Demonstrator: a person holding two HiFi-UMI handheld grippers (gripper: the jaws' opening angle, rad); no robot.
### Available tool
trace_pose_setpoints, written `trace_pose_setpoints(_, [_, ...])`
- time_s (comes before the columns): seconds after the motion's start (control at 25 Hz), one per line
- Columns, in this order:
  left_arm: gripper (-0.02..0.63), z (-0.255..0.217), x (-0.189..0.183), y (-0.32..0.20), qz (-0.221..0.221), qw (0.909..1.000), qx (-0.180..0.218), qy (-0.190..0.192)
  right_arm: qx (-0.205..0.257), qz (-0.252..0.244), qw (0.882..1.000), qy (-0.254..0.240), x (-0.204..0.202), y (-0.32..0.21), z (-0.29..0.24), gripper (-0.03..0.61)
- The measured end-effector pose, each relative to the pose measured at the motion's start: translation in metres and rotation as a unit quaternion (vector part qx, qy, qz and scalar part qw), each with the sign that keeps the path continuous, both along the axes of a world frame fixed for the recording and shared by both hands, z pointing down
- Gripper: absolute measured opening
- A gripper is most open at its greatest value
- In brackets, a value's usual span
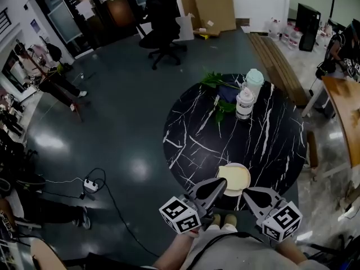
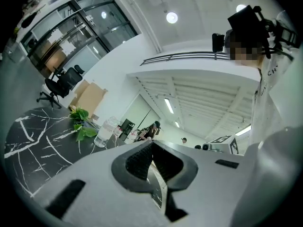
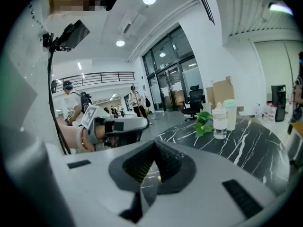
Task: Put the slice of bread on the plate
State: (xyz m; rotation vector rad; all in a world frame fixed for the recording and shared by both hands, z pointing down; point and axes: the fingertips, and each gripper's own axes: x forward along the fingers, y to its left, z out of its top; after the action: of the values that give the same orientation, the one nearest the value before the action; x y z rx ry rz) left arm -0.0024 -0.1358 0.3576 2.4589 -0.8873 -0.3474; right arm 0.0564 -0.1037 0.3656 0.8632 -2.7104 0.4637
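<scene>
A cream plate (image 1: pixel 234 179) sits at the near edge of the round black marble table (image 1: pixel 264 145). A pale flat shape on it looks like the slice of bread, hard to tell apart from the plate. My left gripper (image 1: pixel 224 182) hangs over the plate's near left rim. Its jaws (image 2: pixel 151 144) meet at the tips with nothing between them. My right gripper (image 1: pixel 245 192) is at the plate's near right rim, also shut and empty (image 3: pixel 154 144). The right gripper view shows the left gripper (image 3: pixel 116 126) in a hand beside it.
Two clear bottles (image 1: pixel 245 103) and a spray of green leaves (image 1: pixel 219 86) stand at the table's far side. A black office chair (image 1: pixel 161 24) is beyond on the dark floor. A power strip with a cable (image 1: pixel 90 184) lies left. A wooden table (image 1: pixel 344 111) stands right.
</scene>
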Motion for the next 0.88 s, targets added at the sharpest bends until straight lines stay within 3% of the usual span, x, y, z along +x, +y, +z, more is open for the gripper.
trace_pose_setpoints(0.44, [0.008, -0.025, -0.005, -0.019, -0.016, 0.9993, 0.032, 0.009, 0.016, -0.037, 0.999, -0.004, -0.010, -0.004, -0.017, 0.011])
trace_pose_setpoints(0.88, [0.008, -0.008, -0.016, -0.031, -0.020, 0.9997, 0.011, 0.005, -0.004, -0.028, 1.000, -0.006, -0.004, -0.016, -0.007, 0.011])
